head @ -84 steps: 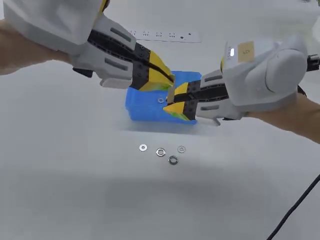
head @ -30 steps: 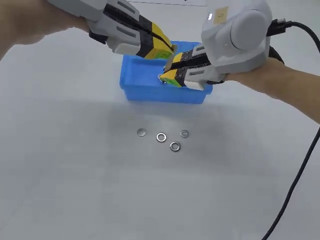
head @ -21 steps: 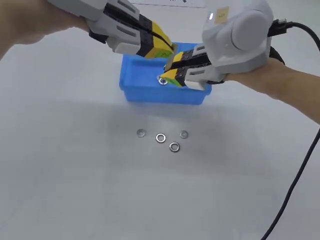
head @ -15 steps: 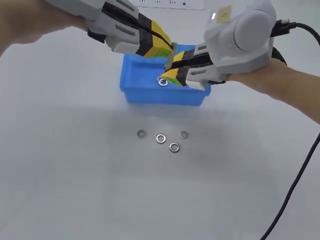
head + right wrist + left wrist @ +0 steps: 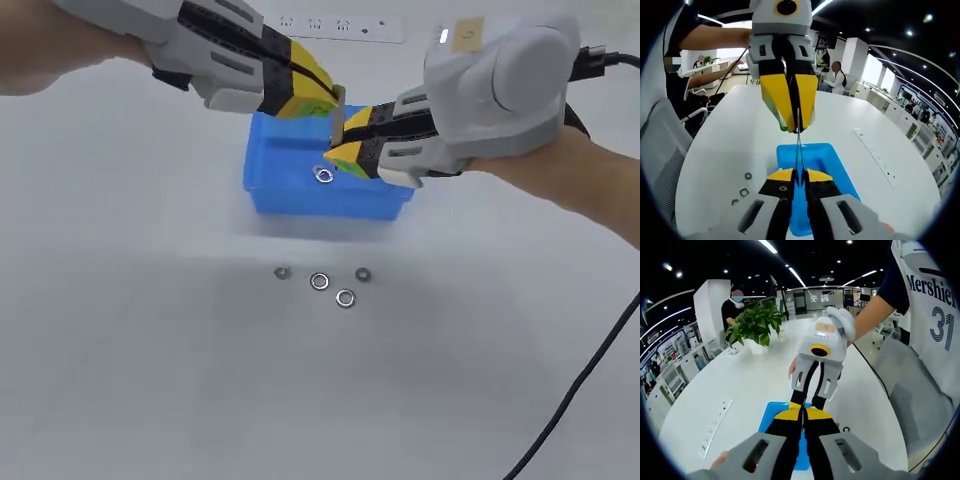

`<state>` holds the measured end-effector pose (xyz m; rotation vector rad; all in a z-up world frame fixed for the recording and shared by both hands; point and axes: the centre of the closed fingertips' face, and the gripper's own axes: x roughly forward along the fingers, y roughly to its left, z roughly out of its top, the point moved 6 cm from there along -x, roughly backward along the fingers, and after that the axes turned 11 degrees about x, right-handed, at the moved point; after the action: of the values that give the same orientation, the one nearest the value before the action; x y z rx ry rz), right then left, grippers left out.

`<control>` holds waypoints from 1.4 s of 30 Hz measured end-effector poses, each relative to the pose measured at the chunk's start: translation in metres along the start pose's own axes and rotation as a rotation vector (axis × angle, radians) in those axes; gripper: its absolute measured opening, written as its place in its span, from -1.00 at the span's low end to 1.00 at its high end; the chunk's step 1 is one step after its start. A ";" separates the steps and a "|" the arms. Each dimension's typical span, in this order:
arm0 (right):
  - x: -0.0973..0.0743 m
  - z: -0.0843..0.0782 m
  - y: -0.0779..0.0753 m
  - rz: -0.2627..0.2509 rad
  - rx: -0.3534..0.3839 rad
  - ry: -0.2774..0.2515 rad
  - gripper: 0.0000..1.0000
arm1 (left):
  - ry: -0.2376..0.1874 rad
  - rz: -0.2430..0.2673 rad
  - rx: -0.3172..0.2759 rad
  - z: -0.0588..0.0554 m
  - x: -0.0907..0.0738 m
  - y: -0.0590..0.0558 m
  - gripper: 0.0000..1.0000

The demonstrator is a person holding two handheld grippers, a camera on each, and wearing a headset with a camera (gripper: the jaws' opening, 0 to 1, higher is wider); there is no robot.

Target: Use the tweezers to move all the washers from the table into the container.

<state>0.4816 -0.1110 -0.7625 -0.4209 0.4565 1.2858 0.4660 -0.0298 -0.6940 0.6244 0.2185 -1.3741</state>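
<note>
A blue container [image 5: 290, 195] stands on the white table, with a washer [image 5: 323, 176] inside its outline. Several washers [image 5: 319, 282] lie on the table in front of it and appear in the right gripper view [image 5: 744, 191]. Both grippers hover over the container, facing each other. My left gripper [image 5: 325, 100] comes in from the upper left and my right gripper [image 5: 338, 152] from the right. Thin metal tweezers [image 5: 798, 150] run between the two pairs of yellow jaws, and each gripper is shut on them. The washer sits just below the right gripper's tips.
A white power strip [image 5: 345, 22] lies at the table's far edge. A black cable [image 5: 585, 385] trails over the table on the right. In the left gripper view, a potted plant [image 5: 755, 322] stands on the table and a person is behind it.
The washer that was right at the right gripper's tips now sits slightly lower, inside the container's outline. Both grippers stay over the container, still shut on the tweezers.
</note>
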 end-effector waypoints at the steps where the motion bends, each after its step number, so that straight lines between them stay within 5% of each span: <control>1: -0.002 0.002 0.004 0.002 -0.009 0.001 -0.82 | -0.002 0.001 0.001 0.001 -0.001 -0.002 -0.90; 22: -0.018 -0.008 0.070 0.072 -0.058 0.026 -0.84 | -0.014 -0.039 -0.010 0.015 -0.009 -0.068 -0.90; 37: -0.023 -0.014 0.086 0.095 -0.053 0.030 -0.85 | -0.037 -0.057 -0.005 0.024 -0.006 -0.087 -0.88; 42: -0.025 -0.027 0.096 0.106 -0.036 0.047 -0.84 | -0.039 -0.078 0.007 0.021 0.001 -0.097 -0.89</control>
<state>0.3806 -0.1239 -0.7754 -0.4628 0.5011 1.3911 0.3689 -0.0481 -0.7055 0.6000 0.2083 -1.4613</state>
